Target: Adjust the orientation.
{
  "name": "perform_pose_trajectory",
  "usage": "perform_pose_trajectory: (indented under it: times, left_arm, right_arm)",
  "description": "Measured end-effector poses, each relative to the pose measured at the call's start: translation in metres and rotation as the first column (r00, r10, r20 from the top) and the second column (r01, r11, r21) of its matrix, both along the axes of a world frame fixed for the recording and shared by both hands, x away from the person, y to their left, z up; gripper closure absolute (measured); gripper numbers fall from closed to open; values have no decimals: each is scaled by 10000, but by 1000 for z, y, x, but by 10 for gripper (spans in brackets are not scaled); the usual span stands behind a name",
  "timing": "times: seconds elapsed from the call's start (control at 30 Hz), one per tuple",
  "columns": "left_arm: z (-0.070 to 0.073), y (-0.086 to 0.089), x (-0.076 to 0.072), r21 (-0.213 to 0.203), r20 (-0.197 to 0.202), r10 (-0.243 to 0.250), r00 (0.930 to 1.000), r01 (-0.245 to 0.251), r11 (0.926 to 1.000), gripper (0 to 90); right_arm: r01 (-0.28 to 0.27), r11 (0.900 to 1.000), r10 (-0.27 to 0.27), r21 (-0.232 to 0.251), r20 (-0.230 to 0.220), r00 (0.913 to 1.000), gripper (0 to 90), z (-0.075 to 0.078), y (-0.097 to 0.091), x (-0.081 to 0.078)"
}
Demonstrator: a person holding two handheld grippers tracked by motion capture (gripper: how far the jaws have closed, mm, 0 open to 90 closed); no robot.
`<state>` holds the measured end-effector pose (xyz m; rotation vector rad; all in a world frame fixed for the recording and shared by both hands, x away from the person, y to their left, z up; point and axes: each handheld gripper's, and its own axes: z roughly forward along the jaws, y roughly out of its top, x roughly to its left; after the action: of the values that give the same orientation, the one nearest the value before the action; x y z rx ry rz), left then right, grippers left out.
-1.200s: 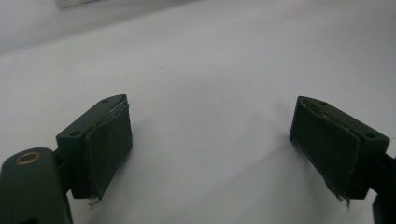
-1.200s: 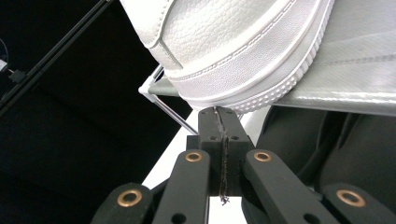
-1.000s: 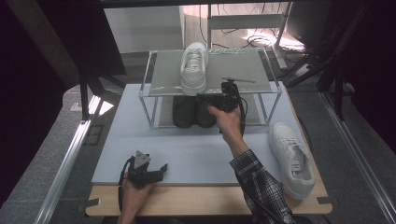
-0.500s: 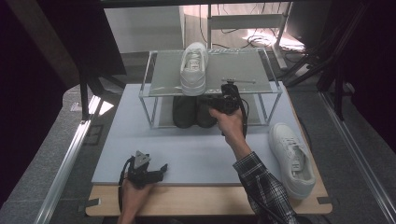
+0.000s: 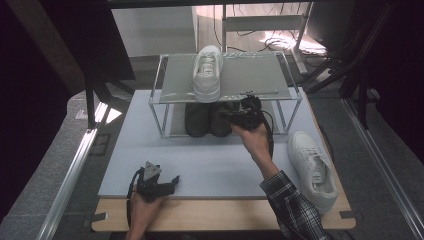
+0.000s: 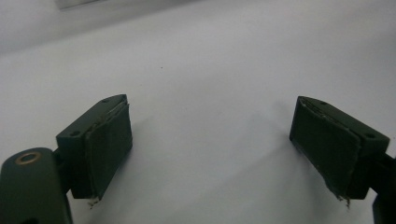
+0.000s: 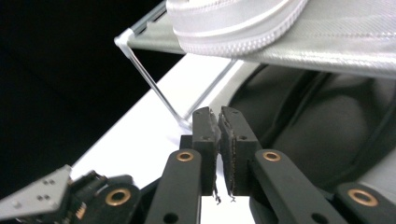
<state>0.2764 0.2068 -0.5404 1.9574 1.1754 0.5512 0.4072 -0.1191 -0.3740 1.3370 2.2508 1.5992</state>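
Rack (image 5: 280,65): thin metal frame w/ a grey mesh top shelf, standing at the far side of the pale surface (image 5: 210,165). Its top shelf hangs just above the right fingers (image 5: 239,116), and in the right gripper view a thin corner post (image 7: 154,84) of the frame stands just beyond and left of the fingertips. One white sneaker (image 5: 207,72) sits on the top shelf, above and left of those fingers; its ribbed rubber sole edge (image 7: 233,28) juts over the shelf lip. A 2nd white sneaker (image 5: 314,170) lies on the surface beside the rack, well apart from both grippers, near the plaid sleeve (image 5: 295,210).

Task thing: pair of dark shoes (image 5: 207,119) on the lower level under the shelf, side by side, toes toward the person. Matte dark upper, rounded, smooth-looking; in the right gripper view the nearer shoe (image 7: 317,135) bulges just right of the fingertips, close by, contact unclear.

Right fingers: black, flat rubbery pads w/ frayed edges, nearly together, a thin slit between, nothing in it; they've just been easing apart a little.

Left gripper (image 5: 167,184): low on the near edge of the surface, well apart from rack & shoes. Its fingers (image 6: 105,144) are wide apart, nothing between, bare pale surface under them.
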Motion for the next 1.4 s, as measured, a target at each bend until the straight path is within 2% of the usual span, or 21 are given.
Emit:
perform_pose_trajectory:
  times: [0.13,0.3,0.4,0.67,0.83,1.1,1.23,1.4]
  left_arm:
    - [0,0,0,3,-2,1,10000,-1,10000,125]
    - [0,0,0,-19,3,6,10000,-6,10000,125]
    - [0,0,0,-20,2,8,10000,-8,10000,125]
    - [0,0,0,-19,2,6,10000,-6,10000,125]
    - [0,0,0,18,-10,-13,10000,13,10000,125]
    - [0,0,0,-18,3,8,10000,-8,10000,125]
    - [0,0,0,-14,0,5,10000,-5,10000,125]
    - [0,0,0,-14,3,6,10000,-6,10000,125]
  right_arm:
    - [-49,9981,66,-619,274,9996,787,-1,-2,-8]
    - [-152,9896,258,-1433,725,9970,697,-4,-2,-19]
    - [-176,9802,375,-1971,975,9945,639,-7,-3,-25]
    - [-245,9571,658,-2888,1343,9887,497,-13,-4,-38]
    - [-361,9447,835,-3259,1325,9877,442,-18,-7,-44]
    - [-393,9404,852,-3378,1221,9888,398,-25,-18,-53]
    - [-380,9331,852,-3577,1171,9895,397,-28,-25,-57]
    - [-408,9318,821,-3606,1001,9916,398,-29,-35,-62]
